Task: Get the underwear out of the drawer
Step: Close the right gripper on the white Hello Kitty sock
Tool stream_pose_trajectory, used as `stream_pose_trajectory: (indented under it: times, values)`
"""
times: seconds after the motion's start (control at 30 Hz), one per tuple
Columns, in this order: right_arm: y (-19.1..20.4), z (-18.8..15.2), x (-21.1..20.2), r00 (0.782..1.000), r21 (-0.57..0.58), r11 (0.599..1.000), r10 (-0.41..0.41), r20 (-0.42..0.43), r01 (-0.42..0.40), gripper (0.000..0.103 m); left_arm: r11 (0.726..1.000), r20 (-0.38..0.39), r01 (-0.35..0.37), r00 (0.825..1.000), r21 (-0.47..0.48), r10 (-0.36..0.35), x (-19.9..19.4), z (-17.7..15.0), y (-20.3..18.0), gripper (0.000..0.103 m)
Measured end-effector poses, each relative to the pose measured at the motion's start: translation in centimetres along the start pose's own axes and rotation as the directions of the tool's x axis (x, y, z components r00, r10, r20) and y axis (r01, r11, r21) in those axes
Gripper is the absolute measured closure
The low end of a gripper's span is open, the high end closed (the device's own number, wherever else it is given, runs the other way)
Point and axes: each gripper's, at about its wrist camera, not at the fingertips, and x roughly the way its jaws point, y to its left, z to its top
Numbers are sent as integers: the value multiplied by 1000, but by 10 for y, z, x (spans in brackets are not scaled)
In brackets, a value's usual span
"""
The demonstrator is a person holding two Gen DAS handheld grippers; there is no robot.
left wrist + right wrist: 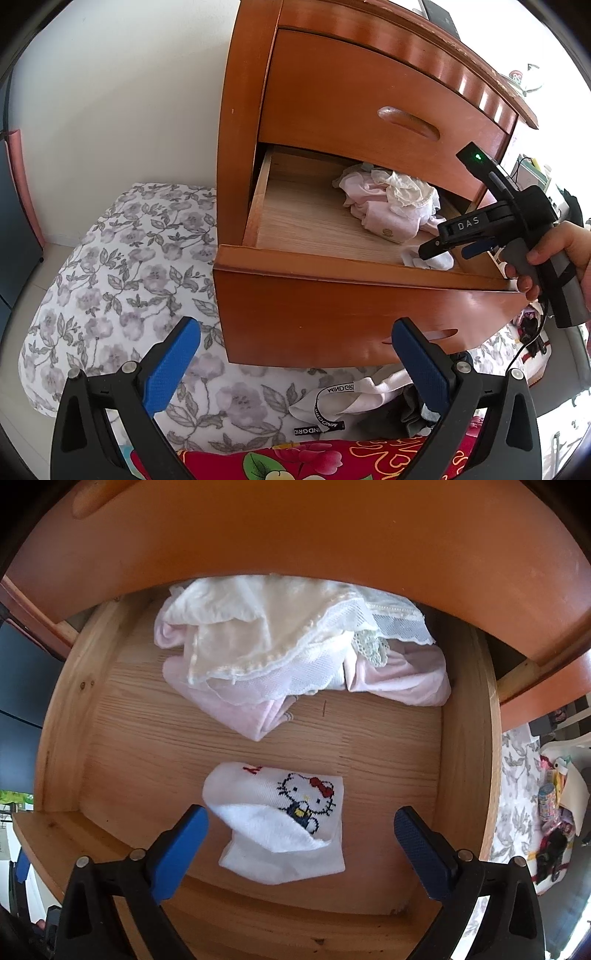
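The lower drawer [332, 266] of a wooden dresser stands pulled out. Inside, a heap of pink and cream lace underwear [391, 201] [295, 657] lies toward the back. A white folded sock with a cartoon cat [284, 812] [430, 260] lies nearer the drawer front. My right gripper [301, 821] is open, hovering above that sock with its blue pads on either side. In the left wrist view the right gripper [430, 253], held by a hand, reaches over the drawer's right corner. My left gripper [295, 343] is open and empty, in front of the drawer face.
The closed upper drawer [369, 107] overhangs the back of the open one. A floral bedspread [129, 266] lies left of and below the dresser. White and dark garments [369, 402] and a red flowered cloth [314, 458] lie beneath the drawer. Clutter [554, 812] sits at the right.
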Motion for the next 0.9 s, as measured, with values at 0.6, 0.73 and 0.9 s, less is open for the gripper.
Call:
stream_pose_trajectory:
  times: [0.6, 0.73, 0.9]
  values:
    - [34, -13, -12, 998, -85, 996, 37, 46, -33, 89, 1000, 3, -3, 1000, -3, 3, -2, 1, 2, 0]
    - [29, -20, -17, 996, -68, 996, 54, 75, -49, 91, 1000, 3, -7, 1000, -5, 7, -4, 2, 2, 0]
    - [21, -34, -32, 985, -38, 995, 97, 146, -92, 91, 1000, 4, -9, 1000, -1, 9, -5, 1, 2, 0]
